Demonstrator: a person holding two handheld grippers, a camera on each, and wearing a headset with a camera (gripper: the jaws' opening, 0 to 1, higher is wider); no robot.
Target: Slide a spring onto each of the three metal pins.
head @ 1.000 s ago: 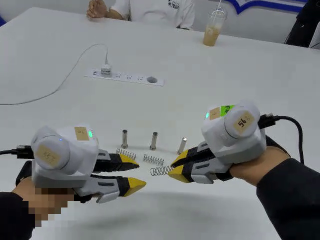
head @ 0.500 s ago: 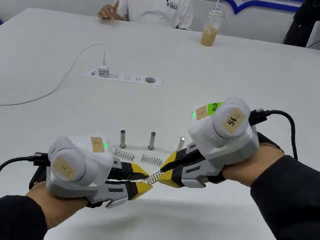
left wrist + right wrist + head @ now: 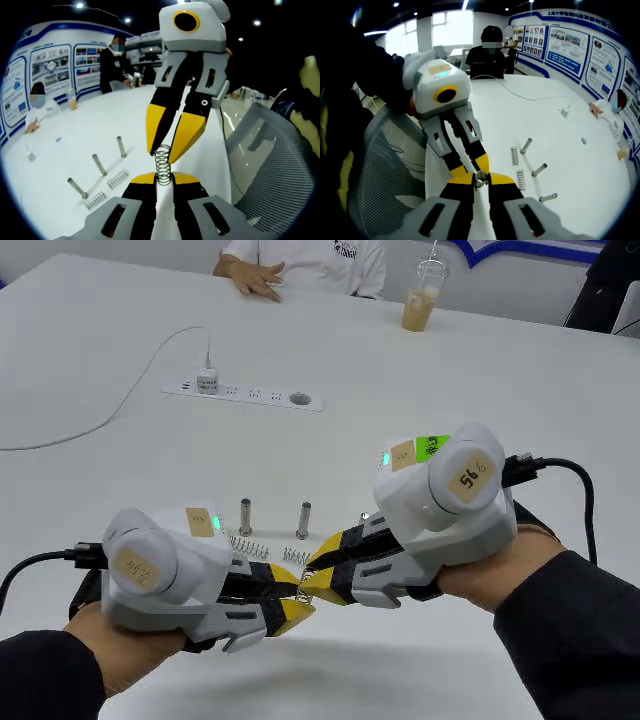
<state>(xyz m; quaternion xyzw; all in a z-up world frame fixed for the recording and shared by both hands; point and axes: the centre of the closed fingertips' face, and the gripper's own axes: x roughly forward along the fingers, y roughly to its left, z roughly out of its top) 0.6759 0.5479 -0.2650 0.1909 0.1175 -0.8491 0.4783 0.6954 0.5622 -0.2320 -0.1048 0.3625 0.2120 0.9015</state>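
Between your hands, just above the table [image 3: 450, 390], one spring [image 3: 162, 161] is held at both ends. Your left tongs [image 3: 163, 179] are pressed onto its lower end, and your right tongs [image 3: 479, 181] pinch the other end, so the two pairs of yellow tips nearly meet nose to nose. Beyond them the left pin [image 3: 245, 516] and the middle pin [image 3: 303, 520] stand upright and bare in a row. The right pin [image 3: 121, 146] stands at the end of that row, and in the head view your right tongs partly hide it. Two loose springs lie flat on the table just in front of the pins: one spare spring [image 3: 250, 547] near the left pin, the other spare spring [image 3: 292, 556] near the middle pin.
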